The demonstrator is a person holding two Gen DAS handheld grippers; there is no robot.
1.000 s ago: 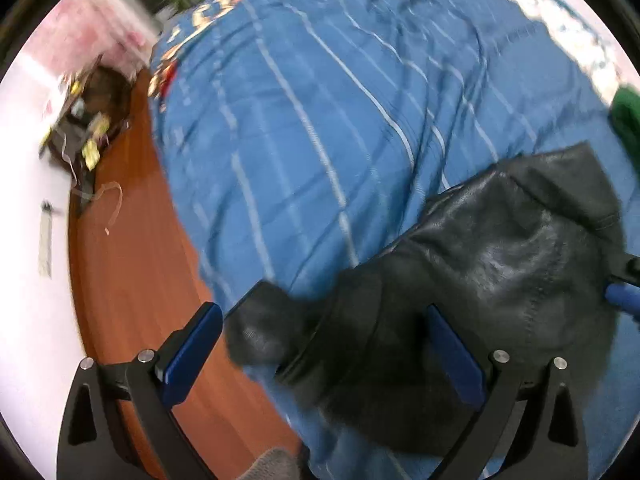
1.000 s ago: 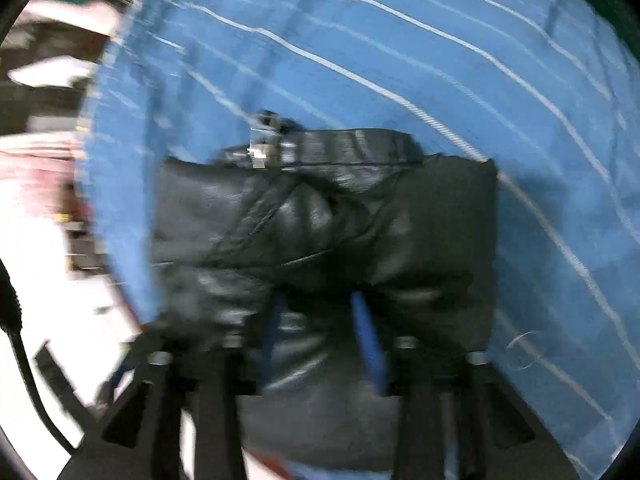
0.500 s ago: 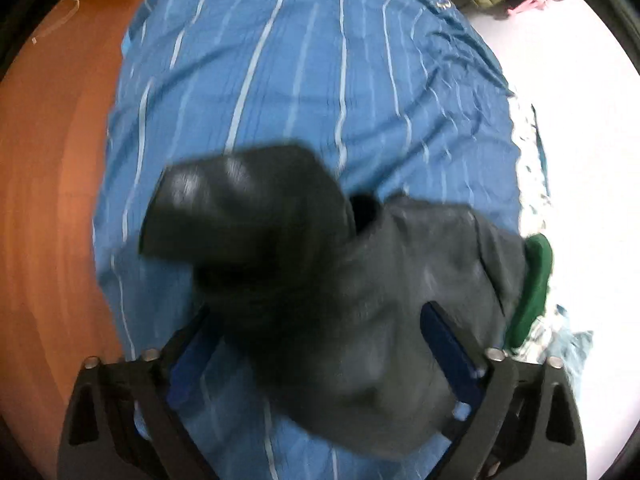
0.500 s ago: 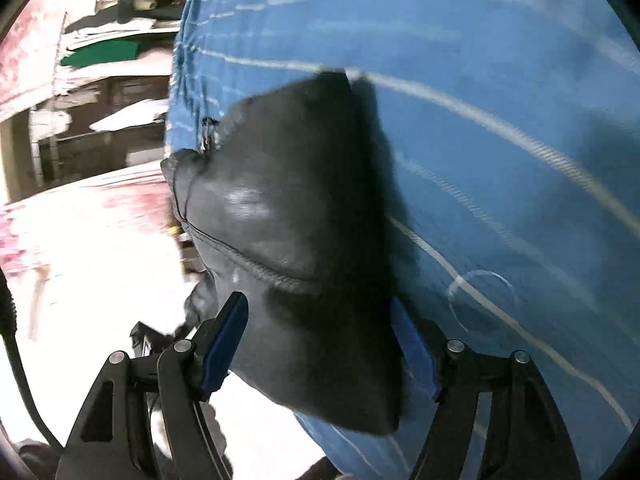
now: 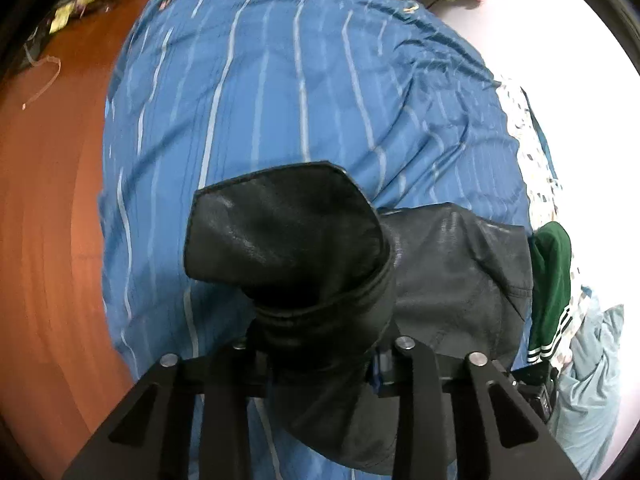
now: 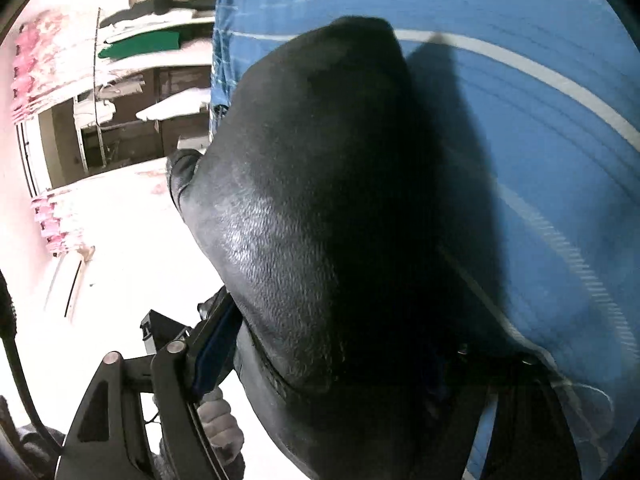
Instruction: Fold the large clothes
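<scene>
A bed [image 5: 304, 92] in a blue striped sheet [image 5: 420, 128] carries everything. A black jacket [image 5: 452, 276] lies on it. A green garment [image 5: 554, 276] lies at its edge.

No legible text, labels, brands or numbers in either view

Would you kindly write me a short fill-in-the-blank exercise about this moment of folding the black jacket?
1. The black leather jacket lies on a striped bedspread whose colour is ____.
2. The left tool is ____ on a bunched part of the jacket.
3. Right of the jacket in the left wrist view lies a ____ garment with white stripes.

Missing words: blue; shut; green
</scene>
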